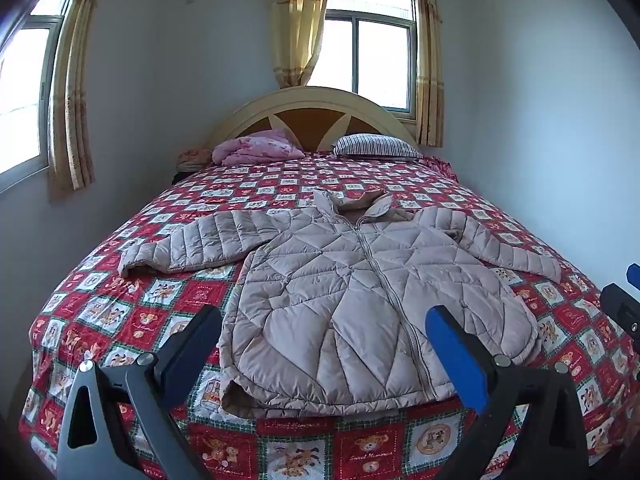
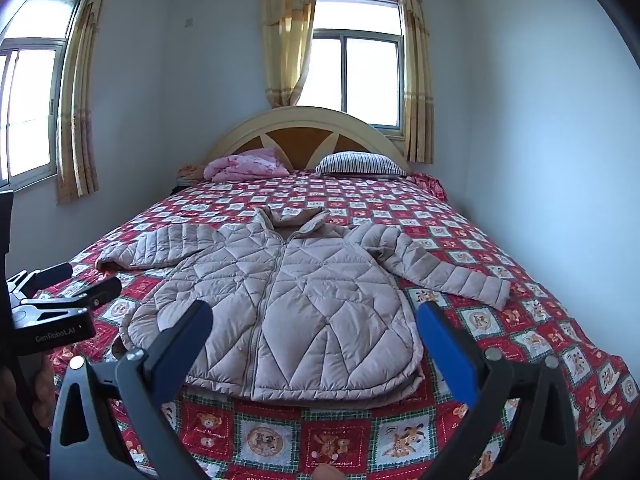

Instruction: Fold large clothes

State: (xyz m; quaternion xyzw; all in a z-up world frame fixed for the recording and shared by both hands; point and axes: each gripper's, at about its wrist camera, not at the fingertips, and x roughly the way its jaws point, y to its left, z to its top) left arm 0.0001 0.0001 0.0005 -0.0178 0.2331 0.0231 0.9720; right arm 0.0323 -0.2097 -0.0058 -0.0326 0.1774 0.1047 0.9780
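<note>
A beige quilted puffer jacket [image 1: 340,280] [image 2: 296,292] lies flat and zipped on the bed, collar toward the headboard, both sleeves spread out sideways. My left gripper [image 1: 324,320] hovers open above the jacket's hem at the foot of the bed, with nothing between its blue pads. Over the hem's right half, my right gripper [image 2: 316,316] likewise stands open and holds nothing. In the right wrist view the left gripper [image 2: 80,284] shows at the left edge; in the left wrist view the right gripper's fingers [image 1: 620,304] show at the right edge.
The bed carries a red patchwork bedspread [image 1: 120,312] [image 2: 540,280]. At its head lie a pink bundle [image 1: 256,146] [image 2: 248,164] and a striped pillow [image 1: 376,146] [image 2: 360,164] against a curved headboard [image 1: 312,100]. Walls stand close on both sides; curtained windows sit behind and left.
</note>
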